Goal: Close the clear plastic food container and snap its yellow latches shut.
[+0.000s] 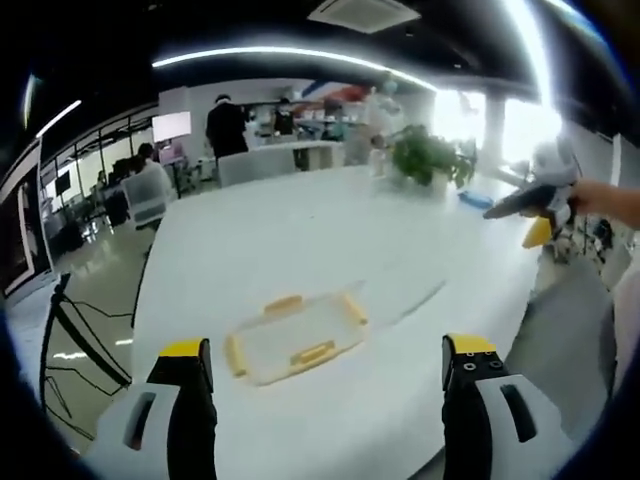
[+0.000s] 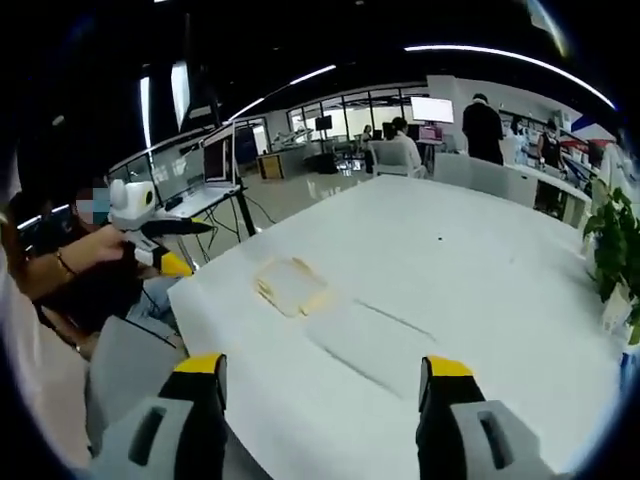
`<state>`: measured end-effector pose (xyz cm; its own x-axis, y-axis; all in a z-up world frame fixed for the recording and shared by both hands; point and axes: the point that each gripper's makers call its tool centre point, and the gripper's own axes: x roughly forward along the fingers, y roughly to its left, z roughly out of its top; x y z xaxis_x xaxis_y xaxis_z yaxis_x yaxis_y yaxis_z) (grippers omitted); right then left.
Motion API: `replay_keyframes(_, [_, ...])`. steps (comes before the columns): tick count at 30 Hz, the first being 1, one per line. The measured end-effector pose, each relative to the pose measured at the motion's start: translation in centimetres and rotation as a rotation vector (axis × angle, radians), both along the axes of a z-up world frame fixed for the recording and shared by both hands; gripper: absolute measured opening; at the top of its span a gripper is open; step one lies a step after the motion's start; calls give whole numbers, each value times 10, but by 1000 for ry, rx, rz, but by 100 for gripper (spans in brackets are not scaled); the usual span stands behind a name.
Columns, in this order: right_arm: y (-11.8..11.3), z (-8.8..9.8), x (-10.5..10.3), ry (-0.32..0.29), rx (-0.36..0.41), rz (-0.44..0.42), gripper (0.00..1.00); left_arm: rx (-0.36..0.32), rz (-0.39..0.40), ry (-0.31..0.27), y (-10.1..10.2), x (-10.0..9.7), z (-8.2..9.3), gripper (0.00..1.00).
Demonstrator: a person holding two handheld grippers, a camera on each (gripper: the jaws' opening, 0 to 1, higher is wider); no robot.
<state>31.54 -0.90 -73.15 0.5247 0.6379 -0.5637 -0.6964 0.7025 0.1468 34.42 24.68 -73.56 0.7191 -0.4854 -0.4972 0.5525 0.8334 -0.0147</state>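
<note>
Container (image 1: 295,335) on white desk (image 1: 330,240), near front edge, yellow latches (image 1: 312,352) on its sides. Left gripper (image 1: 327,365) & right gripper (image 2: 322,372) above desk, fingers apart, holding nothing. Prob. light, thin, slippery plastic; best pressed at latches.

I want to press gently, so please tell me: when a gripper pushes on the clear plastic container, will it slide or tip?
The clear plastic container looks low and flat, so it probably will not tip. It appears thin and empty, so likely light, and may slide on the smooth white table. Its yellow latches stick out and could catch a jaw.
</note>
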Motion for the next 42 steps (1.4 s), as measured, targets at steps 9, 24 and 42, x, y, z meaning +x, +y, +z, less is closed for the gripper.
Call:
replay_keyframes(9, [33,2,12,-9,7,105,78,85,-114,17,-1,8,-9,93])
replay_keyframes(24, [71,-7,40,-23,-57,268,76,183,-223,54,5,23,-23,90])
replay_keyframes(42, [127,-23,71,-11,-92,466,73,345,-366,98,17,47,-47,83])
